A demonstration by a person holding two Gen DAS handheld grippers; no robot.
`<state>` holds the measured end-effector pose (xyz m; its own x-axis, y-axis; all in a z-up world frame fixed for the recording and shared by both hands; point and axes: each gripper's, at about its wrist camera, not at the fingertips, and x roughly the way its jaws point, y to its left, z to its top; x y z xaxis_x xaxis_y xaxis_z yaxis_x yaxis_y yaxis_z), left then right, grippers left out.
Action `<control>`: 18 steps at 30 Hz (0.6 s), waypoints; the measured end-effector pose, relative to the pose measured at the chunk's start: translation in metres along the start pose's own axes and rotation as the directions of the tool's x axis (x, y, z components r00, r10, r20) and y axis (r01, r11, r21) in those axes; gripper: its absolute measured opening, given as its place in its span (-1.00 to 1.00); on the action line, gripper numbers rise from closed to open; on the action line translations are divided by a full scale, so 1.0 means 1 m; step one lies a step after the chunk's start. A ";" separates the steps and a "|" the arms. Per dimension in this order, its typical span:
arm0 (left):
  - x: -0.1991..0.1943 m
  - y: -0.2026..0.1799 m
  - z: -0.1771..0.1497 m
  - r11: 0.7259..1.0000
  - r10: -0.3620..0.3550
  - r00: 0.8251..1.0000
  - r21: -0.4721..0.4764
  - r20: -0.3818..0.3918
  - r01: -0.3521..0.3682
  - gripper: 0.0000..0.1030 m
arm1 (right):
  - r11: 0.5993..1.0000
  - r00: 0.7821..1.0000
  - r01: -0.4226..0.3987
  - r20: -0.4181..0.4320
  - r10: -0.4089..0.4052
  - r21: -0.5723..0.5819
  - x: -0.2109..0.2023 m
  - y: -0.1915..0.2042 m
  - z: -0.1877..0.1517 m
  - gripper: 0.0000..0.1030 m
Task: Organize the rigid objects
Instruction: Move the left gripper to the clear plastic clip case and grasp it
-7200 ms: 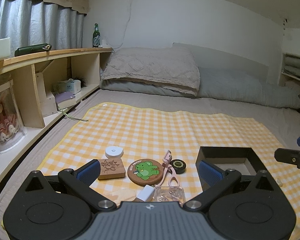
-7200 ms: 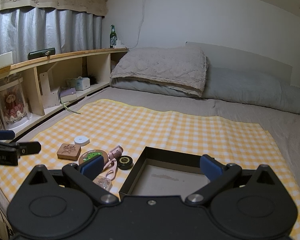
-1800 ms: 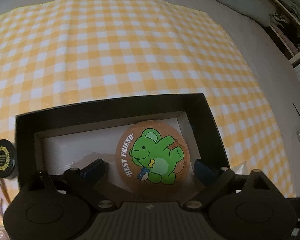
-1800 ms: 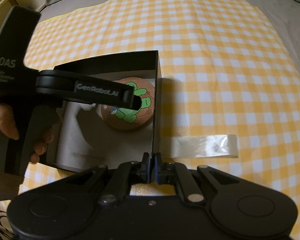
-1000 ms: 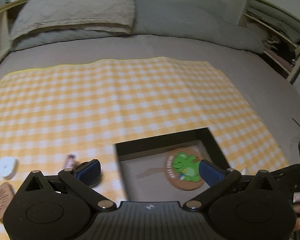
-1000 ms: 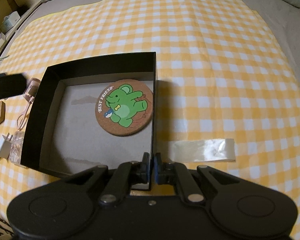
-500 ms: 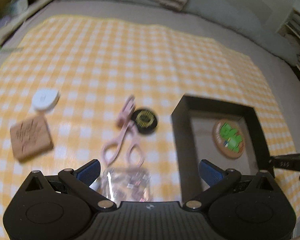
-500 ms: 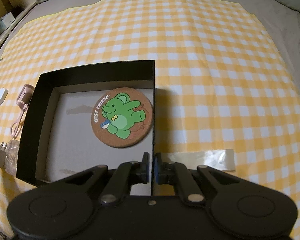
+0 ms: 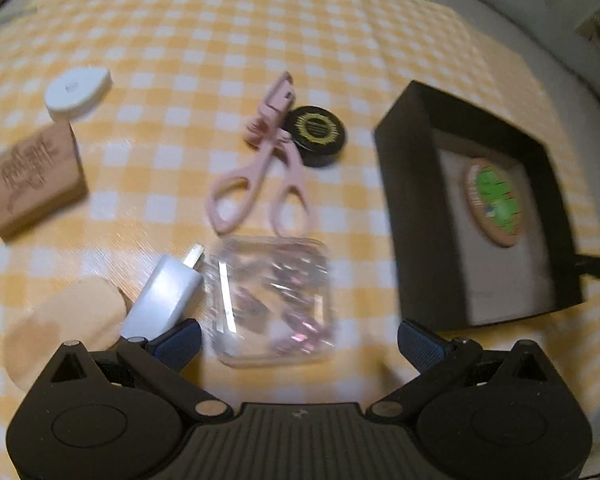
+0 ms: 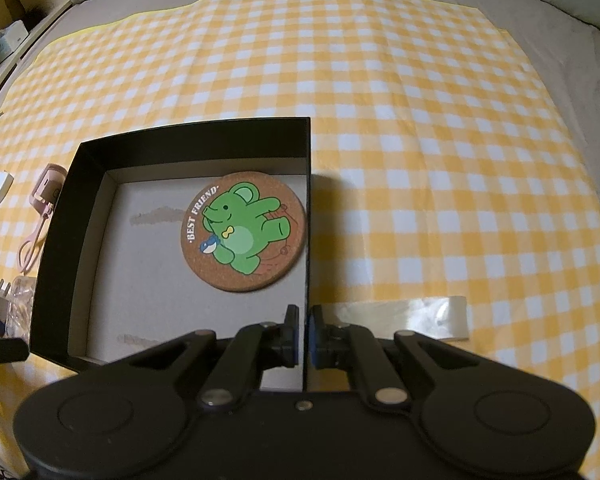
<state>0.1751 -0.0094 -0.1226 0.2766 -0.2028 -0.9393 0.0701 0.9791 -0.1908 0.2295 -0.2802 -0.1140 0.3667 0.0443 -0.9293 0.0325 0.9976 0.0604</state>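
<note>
My left gripper [image 9: 298, 340] is open and hangs over the loose items on the yellow checked cloth. A clear plastic case [image 9: 270, 296] lies just ahead of its spread fingers, untouched. Beside the case are a white charger plug [image 9: 162, 300], a beige puff [image 9: 64, 324], a pink eyelash curler [image 9: 260, 176], a black round tin [image 9: 318, 134], a wooden block [image 9: 34, 184] and a white disc [image 9: 78, 92]. My right gripper [image 10: 304, 336] is shut on the right wall of the black box [image 10: 188, 140]. The round bear coaster [image 10: 242, 232] lies flat inside the box.
A strip of clear film [image 10: 404, 316] lies on the cloth just right of the box. Grey bedding surrounds the cloth [image 10: 420, 100], and shelves run along the far left. The left wrist view is motion-blurred.
My left gripper has swung left, away from the box, and sunk toward the loose items; the clear case now lies just ahead of its fingers. The right gripper keeps its hold on the box wall.
</note>
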 end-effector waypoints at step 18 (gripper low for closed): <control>0.022 -0.020 0.009 0.969 0.174 0.981 0.161 0.090 -0.187 0.55 | 1.000 1.000 -0.010 0.027 0.010 0.021 -0.014 -0.007 0.008 -0.90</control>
<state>0.1890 -0.0334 -0.1372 0.3695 -0.0296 -0.9287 0.1701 0.9848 0.0363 0.2315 -0.2881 -0.0990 0.3920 0.0525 -0.9185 0.0482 0.9958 0.0774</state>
